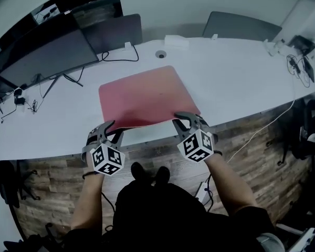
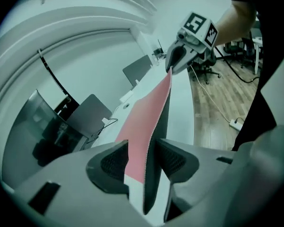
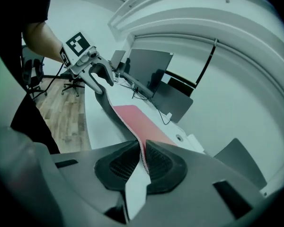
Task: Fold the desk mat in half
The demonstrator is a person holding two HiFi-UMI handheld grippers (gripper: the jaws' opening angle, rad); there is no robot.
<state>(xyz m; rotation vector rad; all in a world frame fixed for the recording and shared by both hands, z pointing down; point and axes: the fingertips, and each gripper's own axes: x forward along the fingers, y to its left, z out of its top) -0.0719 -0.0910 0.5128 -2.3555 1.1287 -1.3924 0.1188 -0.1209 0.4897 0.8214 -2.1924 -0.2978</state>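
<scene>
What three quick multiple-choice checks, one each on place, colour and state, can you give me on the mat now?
1. Where on the desk mat are the left gripper and right gripper? A far edge; B near corners; C middle.
2. The mat's top face is: A red; B blue; C green.
3. The right gripper's jaws are: A wide open, empty; B closed on a cable; C closed on the mat's edge.
1 B: the head view shows one at each near corner. 2 A: it reads red against the white desk. 3 C: the right gripper view shows both pads pressing the mat.
</scene>
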